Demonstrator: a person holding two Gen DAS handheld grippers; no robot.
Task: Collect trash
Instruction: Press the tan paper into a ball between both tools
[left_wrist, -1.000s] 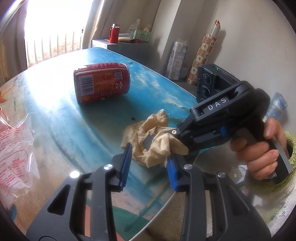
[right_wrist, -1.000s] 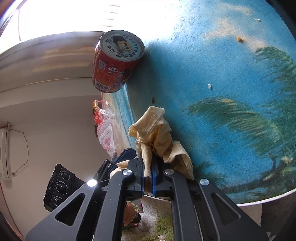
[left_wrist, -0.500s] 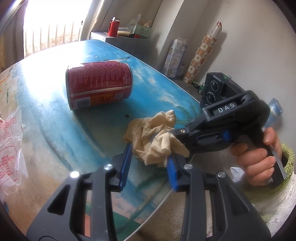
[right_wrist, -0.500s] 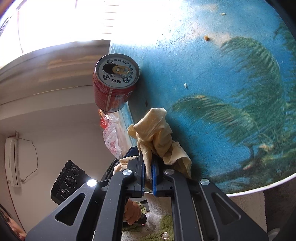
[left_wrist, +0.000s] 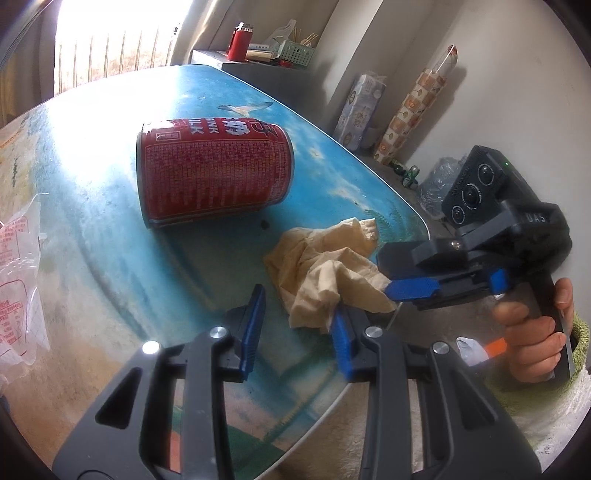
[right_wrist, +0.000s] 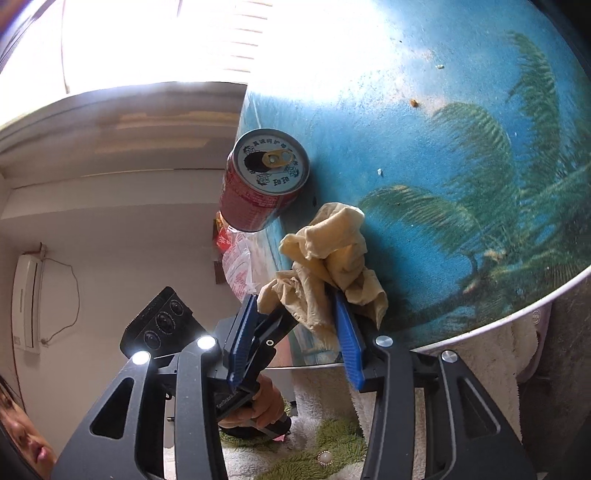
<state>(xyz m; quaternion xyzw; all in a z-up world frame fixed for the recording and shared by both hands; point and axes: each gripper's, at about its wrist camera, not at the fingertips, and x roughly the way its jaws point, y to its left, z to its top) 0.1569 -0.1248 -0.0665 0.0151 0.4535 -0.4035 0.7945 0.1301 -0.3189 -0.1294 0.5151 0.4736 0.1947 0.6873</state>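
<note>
Right gripper (right_wrist: 297, 332): you had its two blue pads spread wide, one on each side of the crumpled tissue, neither pad clamping it.
Left gripper (left_wrist: 295, 330): you held it with a clear gap between its two blue pads and nothing in its grasp; its right pad sat just beside the tissue's near edge.
Crumpled tissue (left_wrist: 325, 266): one beige wad, lying on the table close to the rim, between your two grippers.
Red can (left_wrist: 214, 173): one, on its side on the table, near the tissue but apart from it; the right wrist view showed its lid end with the pull tab.
Plastic wrapper (left_wrist: 18, 280): one, clear with red print, at the left edge of the table.
Table (left_wrist: 110, 236): one, round-edged, with a blue beach-and-palm print; a few small crumbs lay scattered on it.
Your hands: one wrapped around each gripper handle; the right hand (left_wrist: 535, 332) showed in the left wrist view.
</note>
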